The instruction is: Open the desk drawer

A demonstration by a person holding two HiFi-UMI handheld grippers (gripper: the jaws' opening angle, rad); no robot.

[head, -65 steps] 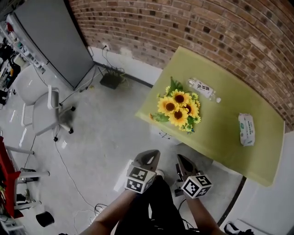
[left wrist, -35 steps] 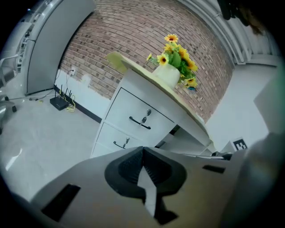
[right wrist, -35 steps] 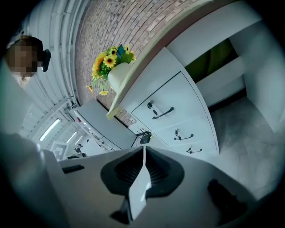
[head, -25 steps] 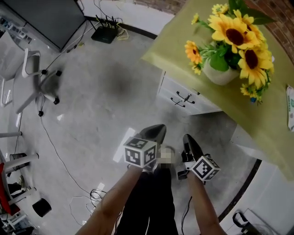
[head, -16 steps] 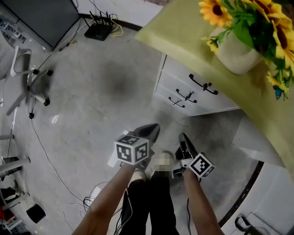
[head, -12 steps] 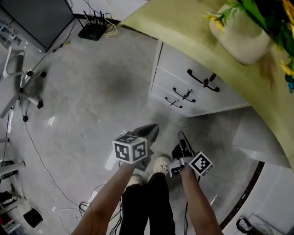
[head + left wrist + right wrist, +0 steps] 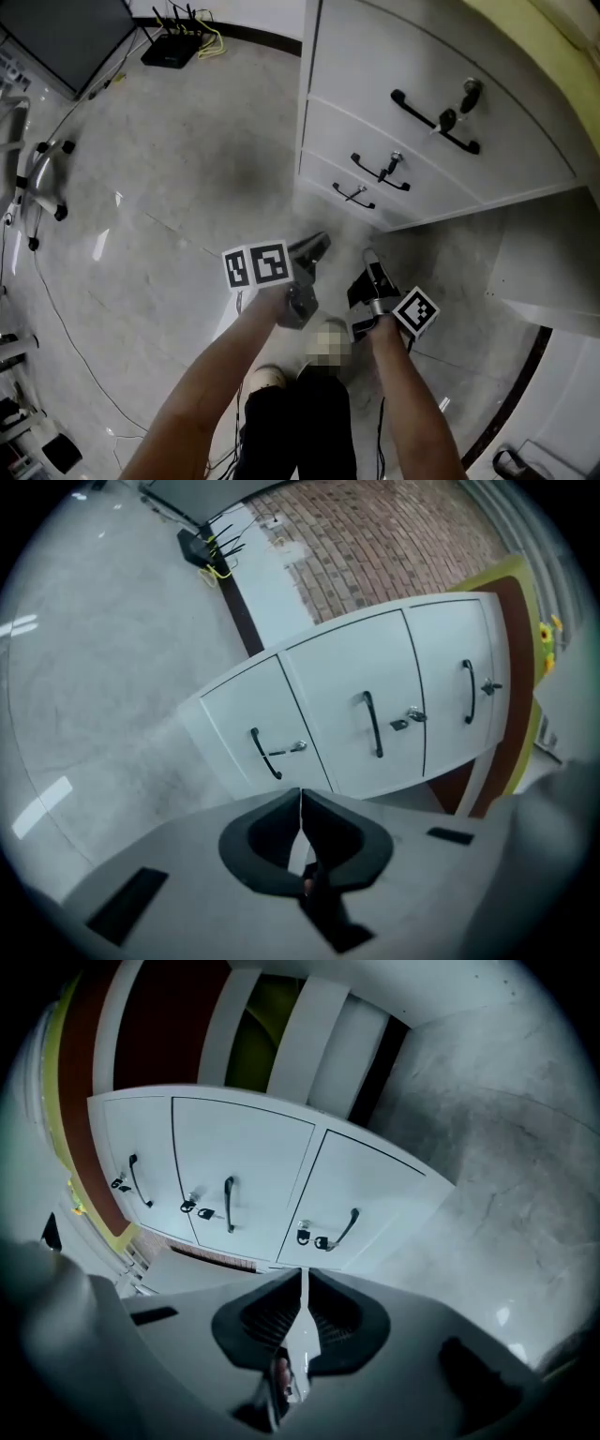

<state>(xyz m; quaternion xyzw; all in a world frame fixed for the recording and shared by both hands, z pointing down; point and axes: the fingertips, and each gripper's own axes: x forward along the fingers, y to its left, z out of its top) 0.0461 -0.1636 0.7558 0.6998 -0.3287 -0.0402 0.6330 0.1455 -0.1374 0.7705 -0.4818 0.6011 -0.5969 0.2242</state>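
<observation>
The desk drawers (image 7: 366,66) are showing smooth white fronts with a soft satin sheen; whether they are painted or laminated cannot be told. Their bar handles (image 7: 436,122) are looking black and slightly glossy, either metal or plastic, and the small keys (image 7: 468,91) are glinting like bright metal. The grey floor (image 7: 169,187) is reflecting light in pale patches, polished and faintly mottled like stone or sealed concrete. The brick wall (image 7: 375,546) is appearing rough and matt. The left gripper (image 7: 317,244) and right gripper (image 7: 368,260) are presenting matt grey plastic shells, and the black pads (image 7: 267,1321) are showing fine ribbing. The marker cube (image 7: 256,266) is looking flat and matt.
</observation>
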